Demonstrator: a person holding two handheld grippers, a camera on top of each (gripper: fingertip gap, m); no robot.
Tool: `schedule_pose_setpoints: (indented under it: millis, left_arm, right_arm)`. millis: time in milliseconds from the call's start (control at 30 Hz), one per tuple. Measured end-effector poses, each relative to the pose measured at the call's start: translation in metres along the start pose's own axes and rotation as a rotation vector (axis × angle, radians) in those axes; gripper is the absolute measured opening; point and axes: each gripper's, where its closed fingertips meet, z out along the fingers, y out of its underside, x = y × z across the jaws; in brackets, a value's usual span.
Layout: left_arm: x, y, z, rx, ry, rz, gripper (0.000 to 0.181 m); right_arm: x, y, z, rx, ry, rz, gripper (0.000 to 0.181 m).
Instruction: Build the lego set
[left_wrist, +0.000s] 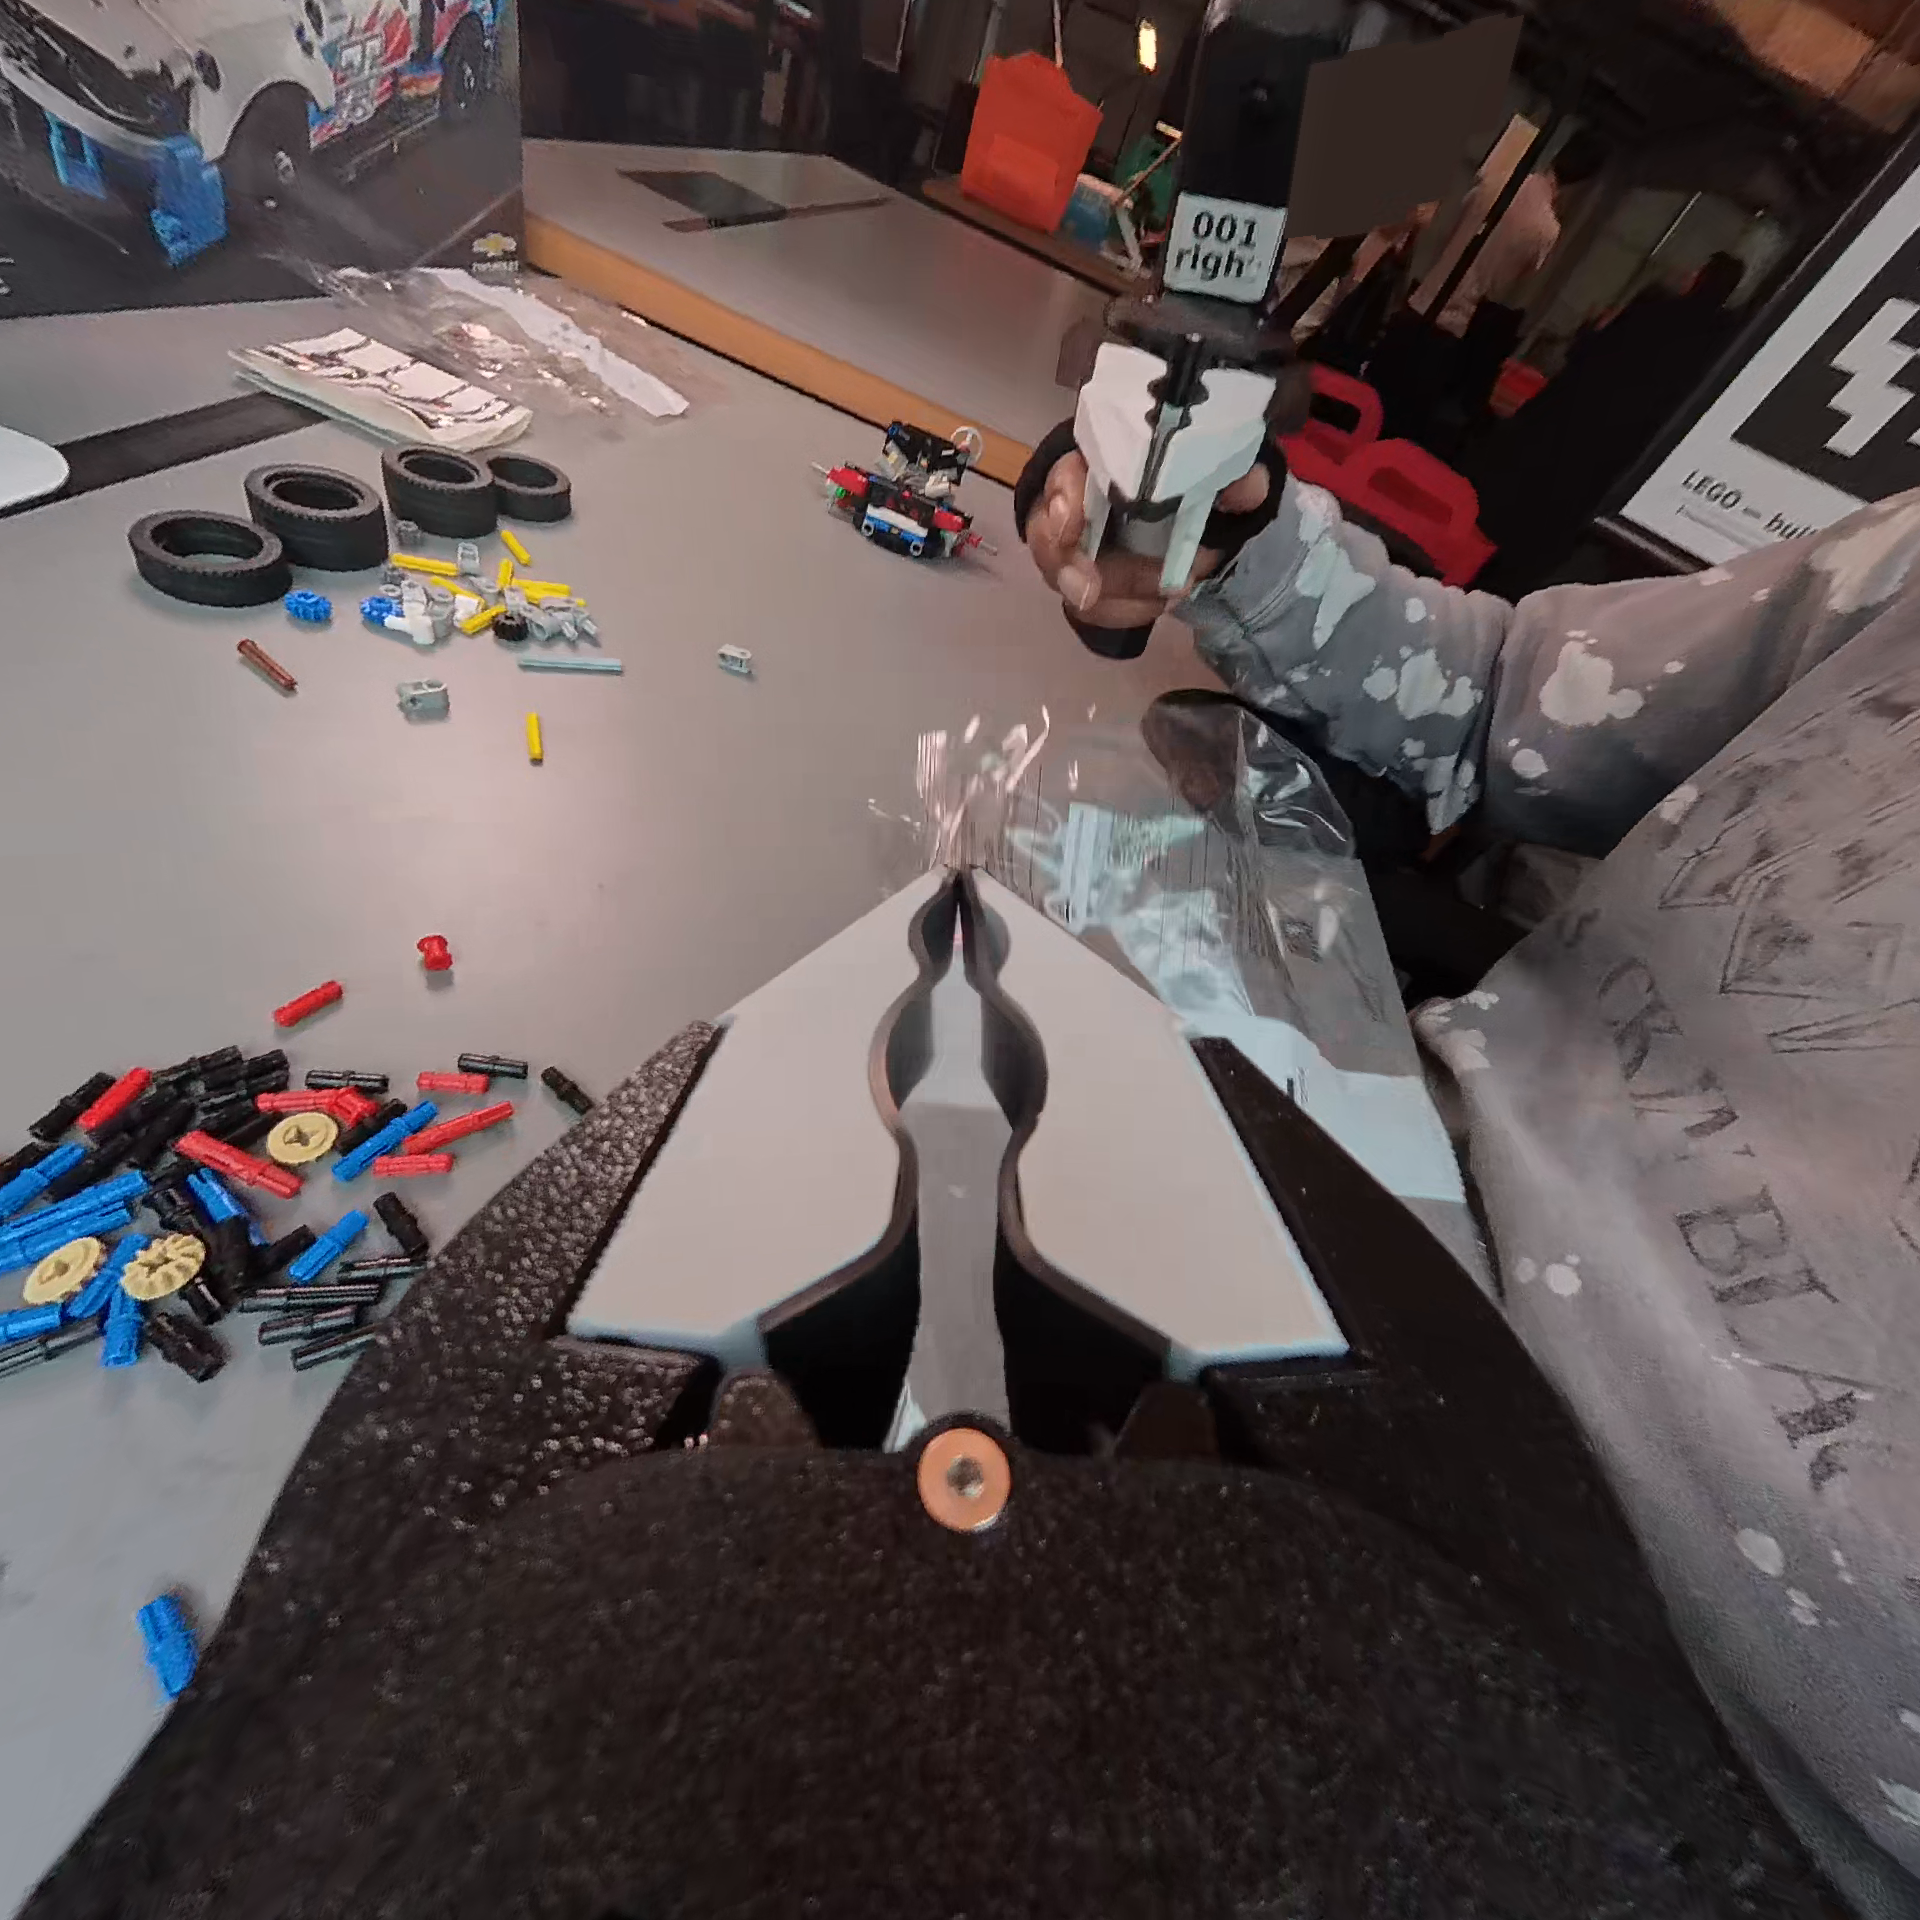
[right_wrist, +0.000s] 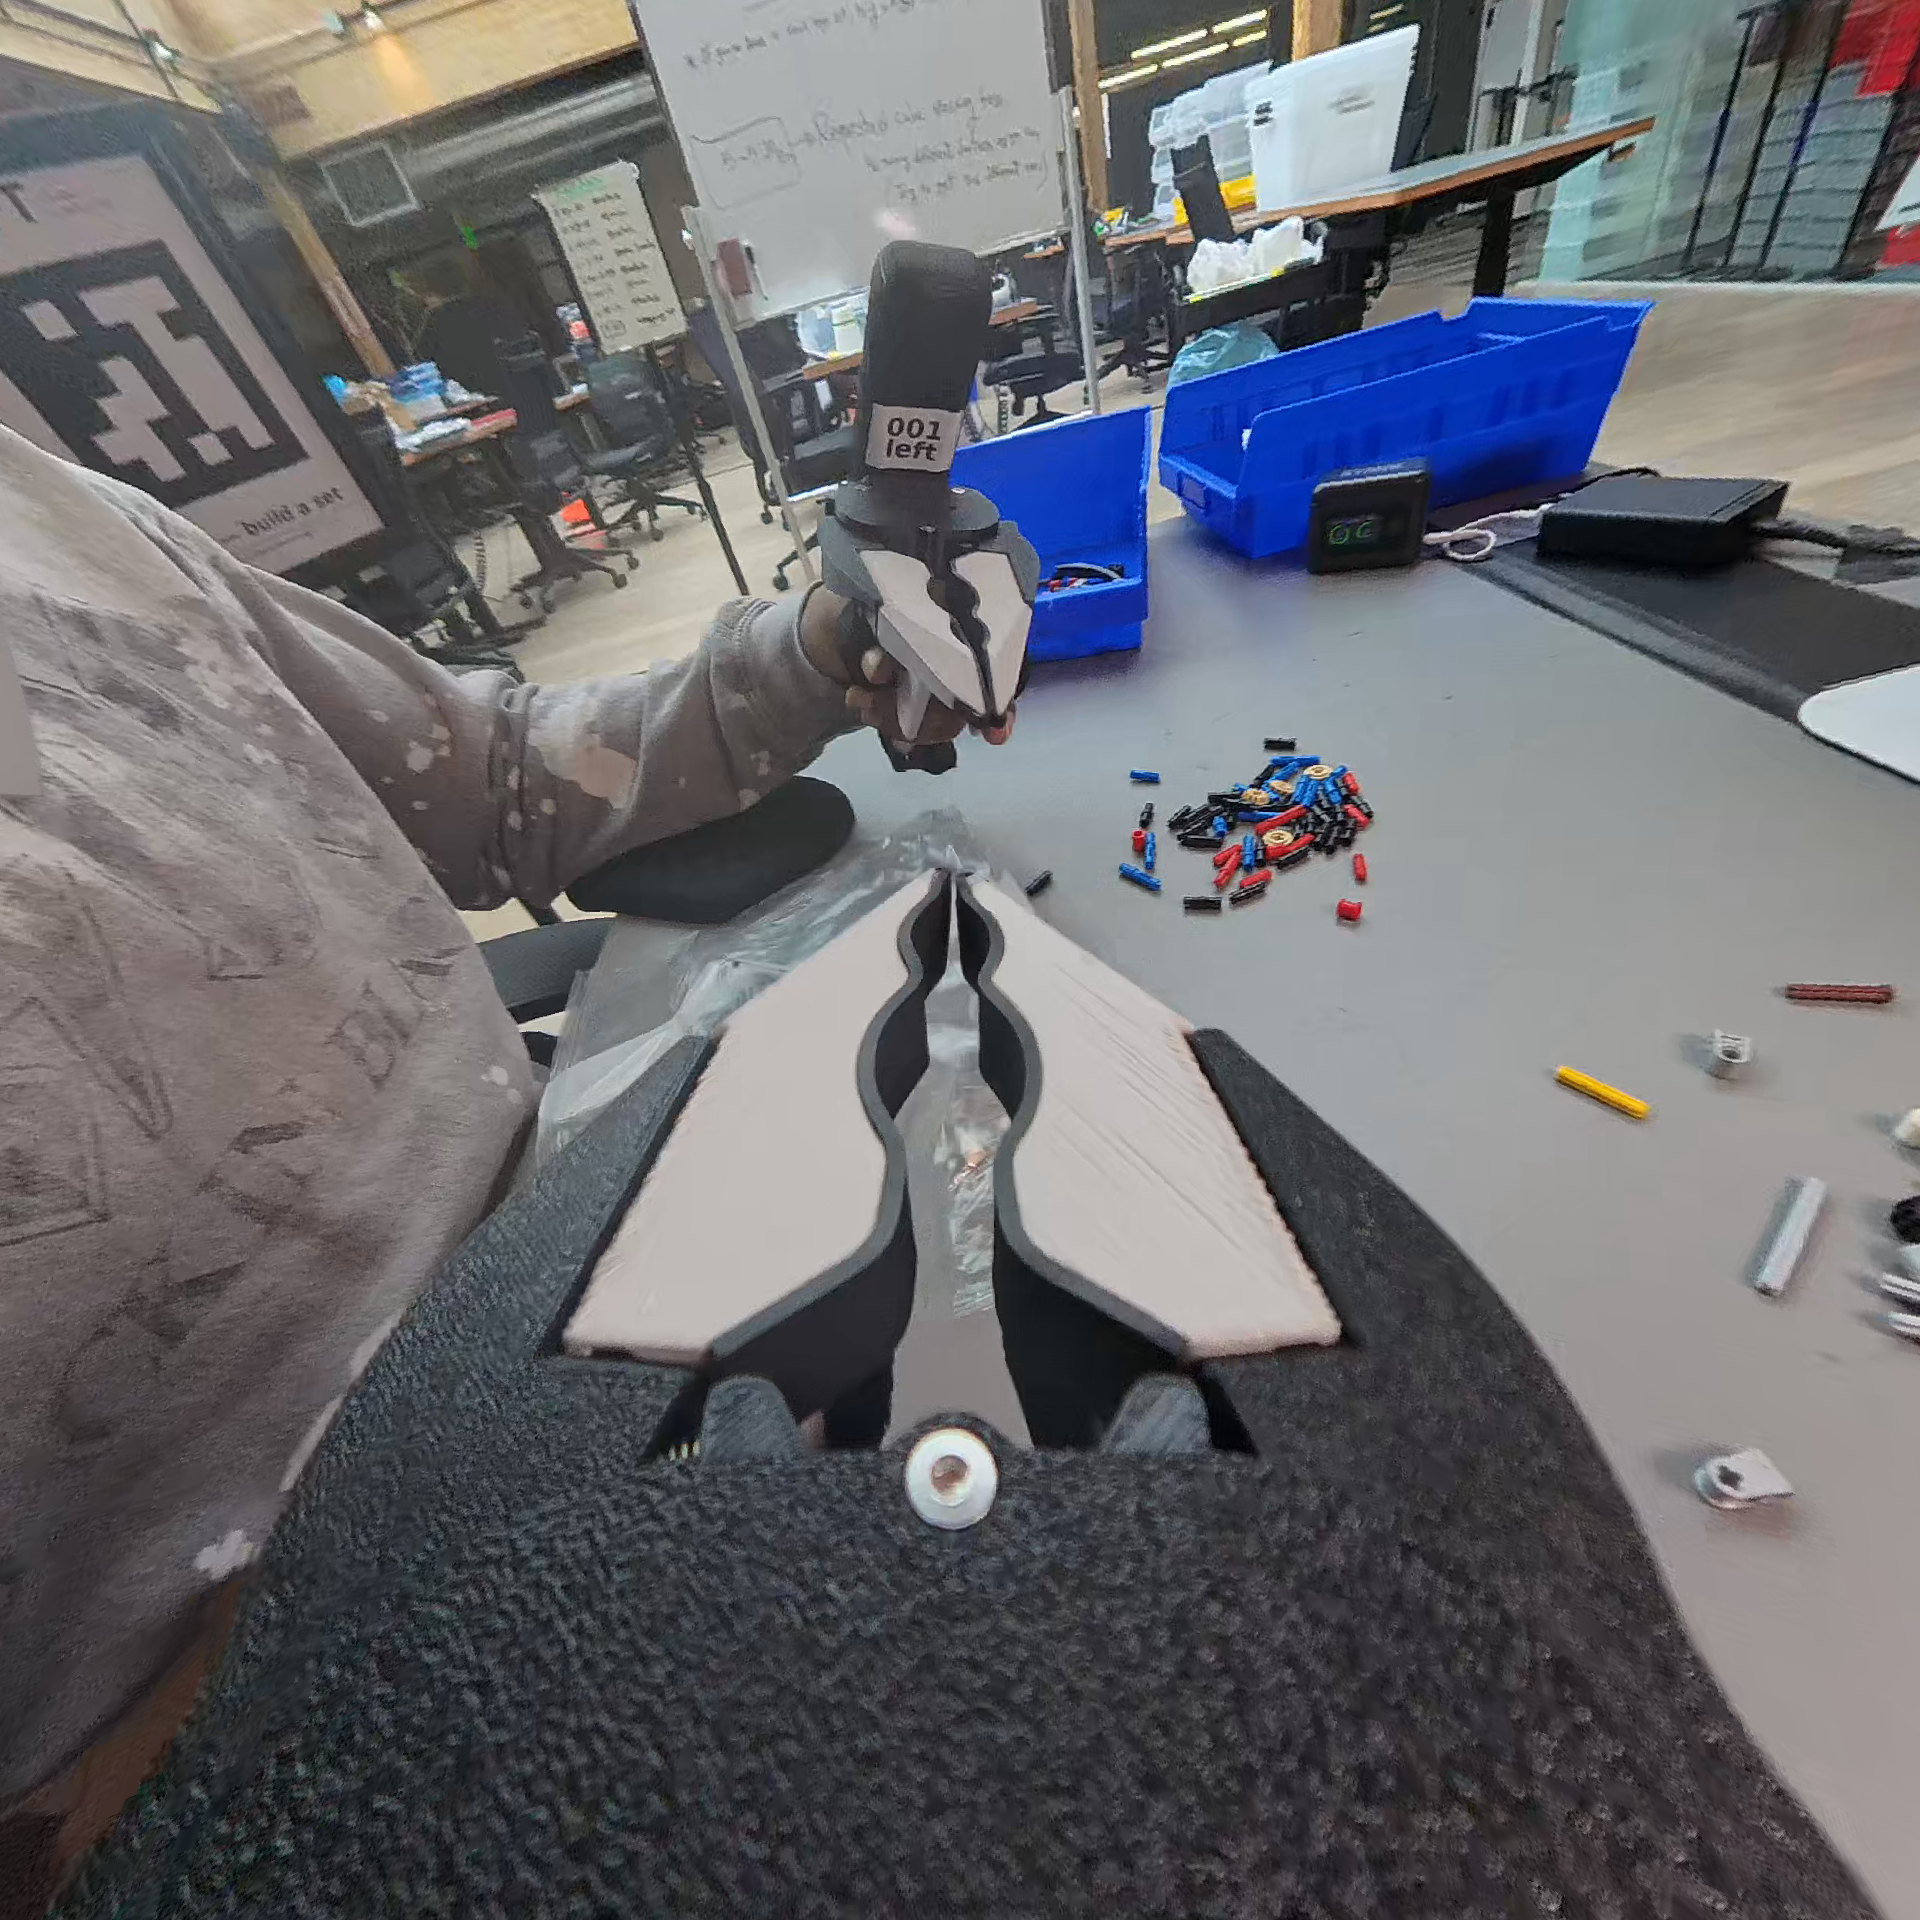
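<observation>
My left gripper (left_wrist: 957, 881) is shut, and the edge of a clear plastic bag (left_wrist: 1174, 852) is pinched at its tips; the film streaks away to the right. My right gripper (right_wrist: 951, 881) is shut too, with a tuft of the same bag (right_wrist: 727, 977) bunched at its tips and film showing between its fingers. Each gripper also shows in the other view, raised and facing the camera: the right one (left_wrist: 1148, 520) and the left one (right_wrist: 992, 717). A small part-built model (left_wrist: 909, 494) stands far back on the grey table (left_wrist: 623, 831).
A pile of blue, red and black pins (left_wrist: 208, 1195) lies at the left and also shows in the right wrist view (right_wrist: 1268, 821). Black tyres (left_wrist: 312, 509), small loose parts (left_wrist: 478, 608), the set's box (left_wrist: 239, 135) and blue bins (right_wrist: 1392, 416) stand around. A person's sleeve (left_wrist: 1455, 675) is at the right. One gripper's finger ends stand about 15 cm off the other's.
</observation>
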Motion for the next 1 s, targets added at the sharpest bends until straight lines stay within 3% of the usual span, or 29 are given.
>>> schedule_pose_setpoints:
  millis: [167, 300, 433, 500, 633, 767, 833, 900, 1000]
  left_arm:
    - [-0.003, 0.006, 0.005, -0.029, -0.023, 0.005, 0.000]
    - [-0.016, 0.005, 0.001, -0.019, -0.080, -0.021, 0.008]
    - [-0.024, 0.004, 0.000, -0.006, -0.111, -0.048, 0.014]
    - [-0.027, 0.004, -0.001, 0.001, -0.120, -0.058, 0.016]
    - [-0.028, -0.005, -0.008, 0.058, -0.115, -0.080, 0.022]
    - [-0.037, -0.036, -0.034, 0.275, -0.090, -0.180, 0.051]
    - [-0.041, -0.048, -0.048, 0.386, -0.051, -0.254, 0.063]
    - [-0.044, -0.049, -0.051, 0.414, -0.029, -0.304, 0.073]
    - [-0.042, -0.036, -0.035, 0.345, 0.037, -0.374, 0.080]
  right_arm:
    - [0.004, 0.022, -0.002, -0.137, -0.006, 0.092, 0.045]
    - [-0.018, 0.075, -0.010, -0.458, -0.072, 0.150, 0.069]
    - [-0.038, 0.110, -0.001, -0.588, -0.156, 0.247, 0.061]
    - [-0.047, 0.119, 0.011, -0.602, -0.211, 0.291, 0.025]
    - [-0.048, 0.083, 0.022, -0.397, -0.265, 0.187, 0.000]
    - [-0.042, 0.009, 0.000, -0.029, -0.221, -0.022, 0.000]
    - [-0.036, -0.012, -0.011, 0.080, -0.134, -0.151, 0.000]
    - [-0.030, -0.020, -0.015, 0.103, -0.031, -0.299, 0.000]
    - [-0.030, -0.027, -0.014, 0.104, 0.089, -0.514, 0.000]
